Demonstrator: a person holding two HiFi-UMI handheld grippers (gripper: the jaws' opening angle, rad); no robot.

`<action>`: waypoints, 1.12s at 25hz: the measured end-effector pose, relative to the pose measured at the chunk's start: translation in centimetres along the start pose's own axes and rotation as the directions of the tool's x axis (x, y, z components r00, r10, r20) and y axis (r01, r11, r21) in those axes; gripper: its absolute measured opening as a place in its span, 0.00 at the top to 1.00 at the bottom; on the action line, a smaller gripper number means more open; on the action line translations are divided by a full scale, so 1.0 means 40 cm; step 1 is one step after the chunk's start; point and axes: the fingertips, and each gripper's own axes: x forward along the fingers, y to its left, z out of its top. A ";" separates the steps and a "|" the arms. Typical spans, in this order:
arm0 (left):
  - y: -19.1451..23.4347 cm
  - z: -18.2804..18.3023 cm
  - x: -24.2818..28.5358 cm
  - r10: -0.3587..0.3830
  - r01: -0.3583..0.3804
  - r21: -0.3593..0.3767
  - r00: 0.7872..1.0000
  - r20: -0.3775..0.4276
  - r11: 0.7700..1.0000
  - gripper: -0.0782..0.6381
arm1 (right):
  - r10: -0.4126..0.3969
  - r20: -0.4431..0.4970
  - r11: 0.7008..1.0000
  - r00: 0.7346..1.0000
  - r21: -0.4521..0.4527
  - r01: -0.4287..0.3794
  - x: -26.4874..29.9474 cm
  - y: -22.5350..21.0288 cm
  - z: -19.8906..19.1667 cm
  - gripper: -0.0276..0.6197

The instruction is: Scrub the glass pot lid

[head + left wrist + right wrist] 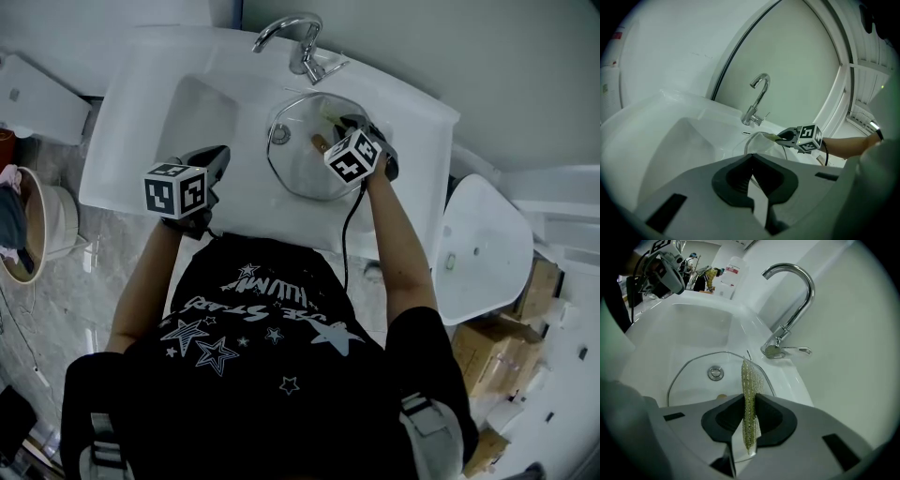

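The left gripper point(751, 160) is closest, held over the front edge of the sink point(141, 112). Its jaws are pressed together with nothing between them, and it is well apart from the lid. The right gripper point(749, 420) is clamped on a glittery gold scrubbing cloth point(750, 380), which stands on edge between the jaws and sticks out ahead of them.

Beyond the cloth, the glass pot lid point(693, 380) lies in the round basin with its knob up, and the drain point(716, 373) shows through the glass. The free end of the cloth reaches the lid's far rim, on the faucet point(797, 296) side. I cannot tell whether it actually presses on the glass.

No foam, streaks or running water show, so the scrubbing looks barely started, or at most worked along one edge. Most of the glass probably remains to be covered. The underside is likely undone too, and nothing is steadying the lid.
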 end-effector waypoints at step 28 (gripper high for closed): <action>0.018 -0.020 0.011 0.004 -0.004 -0.017 0.999 -0.033 1.000 0.88 | 0.202 -0.044 0.956 0.978 -0.209 -0.206 0.052 0.206 -0.027 0.85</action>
